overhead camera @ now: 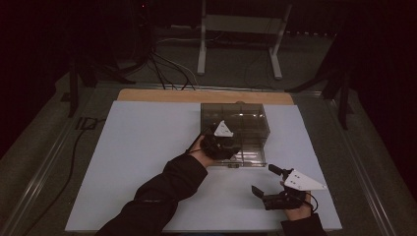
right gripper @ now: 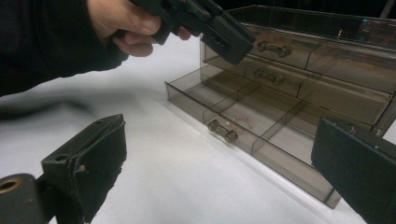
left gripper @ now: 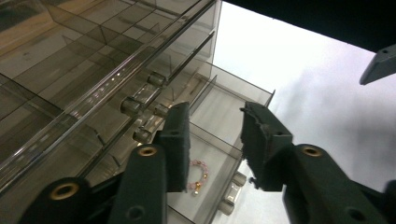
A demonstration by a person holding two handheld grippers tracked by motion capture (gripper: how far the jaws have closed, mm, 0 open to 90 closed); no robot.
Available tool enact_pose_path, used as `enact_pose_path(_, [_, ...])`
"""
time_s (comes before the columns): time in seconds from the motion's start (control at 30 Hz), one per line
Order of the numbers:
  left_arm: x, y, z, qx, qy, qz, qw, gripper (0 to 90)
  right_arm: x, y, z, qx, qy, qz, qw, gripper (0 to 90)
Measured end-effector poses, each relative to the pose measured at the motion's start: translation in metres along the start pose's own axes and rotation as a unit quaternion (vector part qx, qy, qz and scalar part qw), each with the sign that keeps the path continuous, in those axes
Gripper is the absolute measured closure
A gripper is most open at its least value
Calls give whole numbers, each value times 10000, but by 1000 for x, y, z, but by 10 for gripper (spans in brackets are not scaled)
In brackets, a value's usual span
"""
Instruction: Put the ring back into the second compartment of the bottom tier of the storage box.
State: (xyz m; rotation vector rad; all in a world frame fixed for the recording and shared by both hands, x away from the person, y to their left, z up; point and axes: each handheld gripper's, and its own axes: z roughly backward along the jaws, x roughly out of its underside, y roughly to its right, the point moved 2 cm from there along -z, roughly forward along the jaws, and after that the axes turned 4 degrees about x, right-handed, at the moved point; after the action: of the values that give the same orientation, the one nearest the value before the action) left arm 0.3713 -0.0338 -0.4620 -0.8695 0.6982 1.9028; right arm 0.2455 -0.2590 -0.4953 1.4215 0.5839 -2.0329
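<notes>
A drawer organiser point(overhead camera: 235, 132) of smoky, see-through plastic is seen standing on the white sheet point(overhead camera: 142, 162) that covers the table, toward the far middle of that sheet. It is box-shaped, with thin, hard, glossy walls, and the inside is split by straight partitions into square and oblong cells. Its bottom drawer point(right gripper: 243, 126) is pulled out toward the person; the drawers above it are closed. Each drawer front is fitted with a short bar-shaped handle point(right gripper: 222, 131) of clear plastic with rounded ends. In a cell of the open drawer a small bracelet point(left gripper: 198, 176) of pale pink beads with a gold-coloured clasp is laid flat.

The left gripper point(left gripper: 215, 140) is held just above the open drawer, close to the organiser's front; its two black, matt, rubber-like pads are spread apart, and nothing is pinched between them. The right gripper point(overhead camera: 268, 183) is rested on the sheet to the near right of the organiser, well apart from it, with its jaws spread wide and nothing between them. A grey three-cornered plate is carried on top of each gripper.
</notes>
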Motion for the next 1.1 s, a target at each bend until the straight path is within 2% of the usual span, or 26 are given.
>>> enact_pose_path(0.23, [0, 7, 10, -25, 30, -1, 10000, 489, 0, 0, 0, 4, -5, 2, 10000, 31])
enact_pose_path(0.47, [6, 5, 22, -55, 60, 44, 10000, 380, 0, 0, 0, 10, -9, 4, 10000, 31])
enact_pose_path(0.57, [8, 3, 26, -63, -21, 87, 9999, 312, 0, 0, -1, 12, -14, 23, 10000, 31])
enact_pose_path(0.7, [11, 2, 31, 97, -125, 126, 9998, 199, 0, 0, -1, 9, -25, 24, 10000, 31])
enact_pose_path(0.83, [12, 0, 34, 190, -137, 139, 9996, 162, 0, 0, -1, 14, -19, 8, 10000, 31])
enact_pose_path(1.0, [11, -1, 41, 276, -14, 91, 9996, 126, 0, 0, -1, 22, -16, 9, 10000, 31])
enact_pose_path(1.1, [11, -1, 44, 331, 6, 85, 9994, 67, 0, 1, -1, 24, -12, -1, 10000, 31])
